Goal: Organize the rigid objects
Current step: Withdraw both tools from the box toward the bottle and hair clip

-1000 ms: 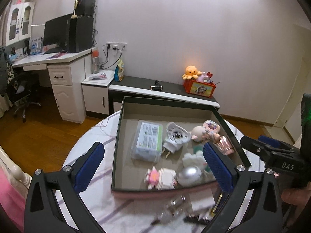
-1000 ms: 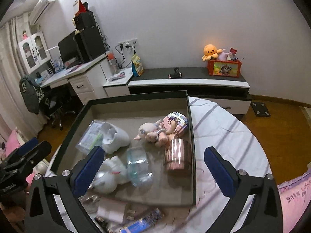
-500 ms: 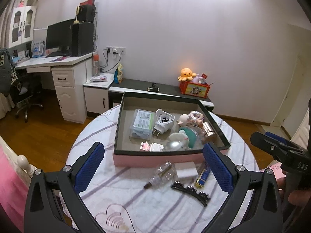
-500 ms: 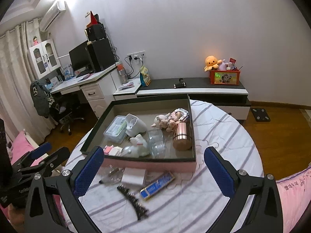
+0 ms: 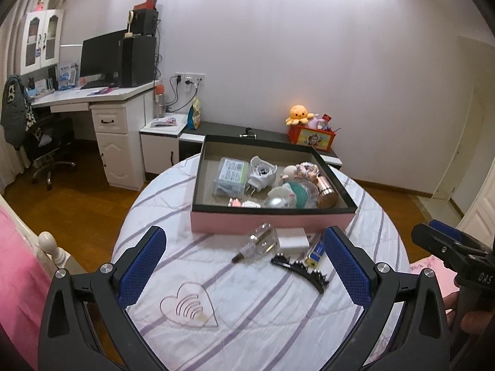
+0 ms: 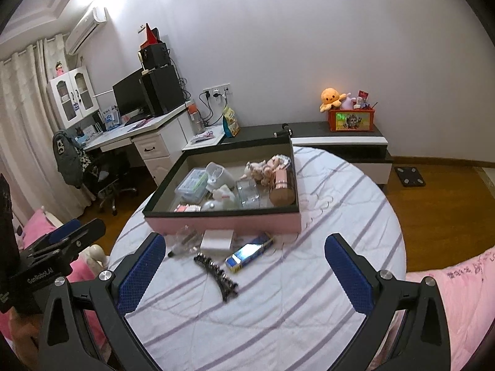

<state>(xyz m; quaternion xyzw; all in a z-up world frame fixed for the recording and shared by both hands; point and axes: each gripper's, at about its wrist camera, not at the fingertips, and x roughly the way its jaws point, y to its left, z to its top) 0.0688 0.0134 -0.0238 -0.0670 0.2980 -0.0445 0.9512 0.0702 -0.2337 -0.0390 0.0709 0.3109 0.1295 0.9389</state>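
A pink box [image 5: 269, 221] with a dark rim sits on the round table [image 5: 263, 303] and holds several small objects. In front of it lie a clear glass bottle [image 5: 258, 241], a white block [image 5: 292, 239], a blue and yellow pack [image 5: 315, 252] and a black hair clip [image 5: 300, 270]. The same box [image 6: 229, 224], pack [image 6: 249, 252] and clip [image 6: 216, 273] show in the right wrist view. My left gripper [image 5: 244, 267] is open and empty, held back above the table's near side. My right gripper [image 6: 244, 273] is open and empty too.
A clear heart-shaped piece [image 5: 188, 309] lies near the table's front. A pink bed [image 5: 18, 266] is at the left, pink bedding [image 6: 458, 293] at the right. A desk [image 5: 102, 108] and low cabinet [image 5: 263, 137] stand behind.
Both grippers have pulled back and up from over the box. The whole table and the loose items in front of the box have come into view.
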